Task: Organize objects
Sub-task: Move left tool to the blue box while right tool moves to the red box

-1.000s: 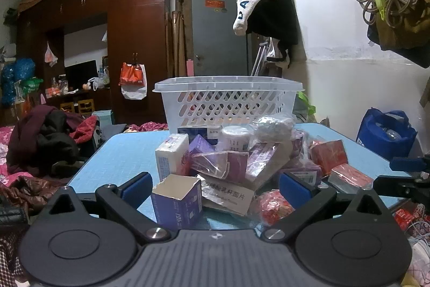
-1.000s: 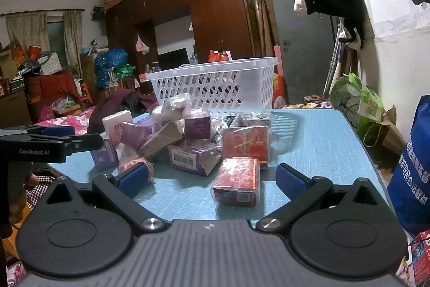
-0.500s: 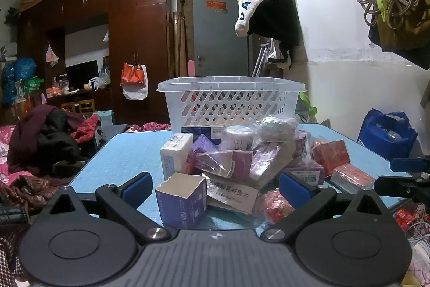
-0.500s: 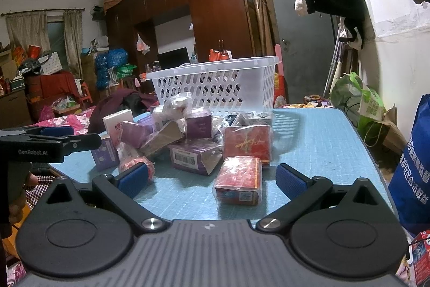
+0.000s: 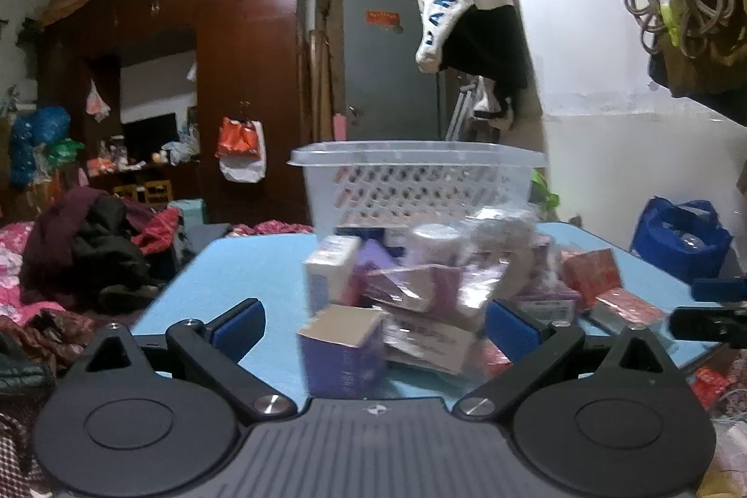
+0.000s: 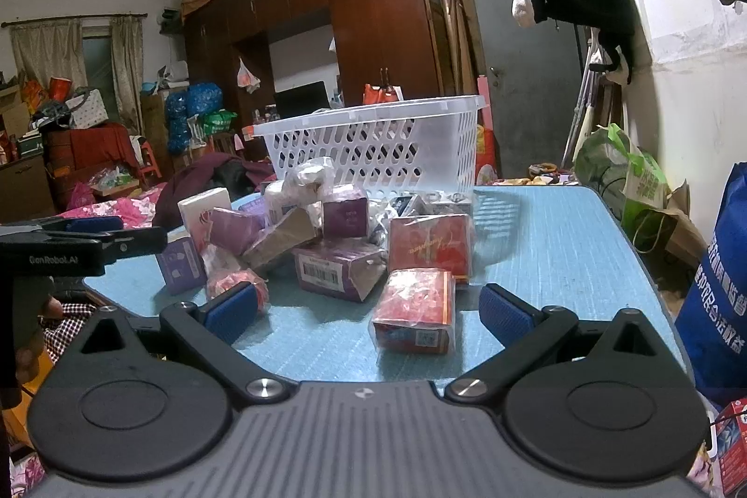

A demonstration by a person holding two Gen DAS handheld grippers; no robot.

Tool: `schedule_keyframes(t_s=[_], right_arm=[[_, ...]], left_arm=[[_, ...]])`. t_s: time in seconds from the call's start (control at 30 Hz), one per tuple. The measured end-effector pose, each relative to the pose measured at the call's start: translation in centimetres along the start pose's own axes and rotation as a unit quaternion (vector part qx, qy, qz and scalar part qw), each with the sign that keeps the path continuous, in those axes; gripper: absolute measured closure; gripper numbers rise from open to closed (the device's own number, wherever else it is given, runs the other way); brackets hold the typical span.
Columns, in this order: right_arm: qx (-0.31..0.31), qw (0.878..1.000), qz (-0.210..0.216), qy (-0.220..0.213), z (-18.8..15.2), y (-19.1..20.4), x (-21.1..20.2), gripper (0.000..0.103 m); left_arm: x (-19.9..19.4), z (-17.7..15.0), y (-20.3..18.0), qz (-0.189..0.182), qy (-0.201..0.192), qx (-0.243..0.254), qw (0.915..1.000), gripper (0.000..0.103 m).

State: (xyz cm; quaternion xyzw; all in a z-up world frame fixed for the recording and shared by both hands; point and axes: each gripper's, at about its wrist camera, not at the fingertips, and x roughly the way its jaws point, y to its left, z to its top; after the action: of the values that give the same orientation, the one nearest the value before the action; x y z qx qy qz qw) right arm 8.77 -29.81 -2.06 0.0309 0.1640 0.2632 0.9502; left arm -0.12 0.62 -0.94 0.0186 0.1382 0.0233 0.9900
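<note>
A heap of small boxes and wrapped packets lies on a light-blue table [image 5: 252, 264], in front of a white slotted basket [image 5: 415, 185] at the far side. My left gripper [image 5: 373, 327] is open at the near edge, with a purple carton [image 5: 343, 351] between its blue pads and untouched. In the right wrist view the basket [image 6: 378, 148] stands behind the same heap. My right gripper [image 6: 369, 311] is open; a red wrapped packet [image 6: 415, 309] lies between its fingers, not gripped. A taller red box [image 6: 429, 248] stands just behind it. The left gripper [image 6: 74, 246] shows at the left edge.
The table [image 6: 560, 246] has bare surface to the right of the heap. A blue bag [image 6: 719, 302] stands off its right edge, green bags [image 6: 621, 176] by the wall. Clothes [image 5: 88, 250] lie piled left of the table. A garment [image 5: 471, 26] hangs on the wall.
The left gripper has crept forward and shifted, so the heap looks larger and the view is motion-blurred. The right gripper has barely moved. Both stay open.
</note>
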Motion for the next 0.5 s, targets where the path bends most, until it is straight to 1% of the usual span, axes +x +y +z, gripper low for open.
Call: schedule_keyframes(t_s=[0.1,0.23,0.3,0.43,0.5], right_arm=[[0.003,1.000,-0.006,-0.002,-0.1,-0.3,0.0,0.000],[0.010,1.000,-0.007,0.002,-0.4,-0.7,0.3,0.000],[0.006,1.000,-0.008,0.005,-0.6,-0.7,0.6,0.000],[0.003,1.000,-0.014,0.006,-1.0,-0.7,1.2,0.000],[0.005,1.000,-0.021,0.008,-1.1,-0.9,1.6,0.003]], left_arm=[[0.2,-0.1,2.0,0.016,-0.001,-0.008,0.9998,0.001],[0.5,-0.3,4.6,0.023,0.004,-0.023,0.9995,0.002],[0.8,-0.5,4.9,0.016,0.004,-0.020,0.9996,0.002],[2.0,-1.4,4.4,-0.020,0.011,-0.017,0.9996,0.003],[2.7,-2.0,3.9,-0.030,0.015,-0.010,0.9994,0.005]])
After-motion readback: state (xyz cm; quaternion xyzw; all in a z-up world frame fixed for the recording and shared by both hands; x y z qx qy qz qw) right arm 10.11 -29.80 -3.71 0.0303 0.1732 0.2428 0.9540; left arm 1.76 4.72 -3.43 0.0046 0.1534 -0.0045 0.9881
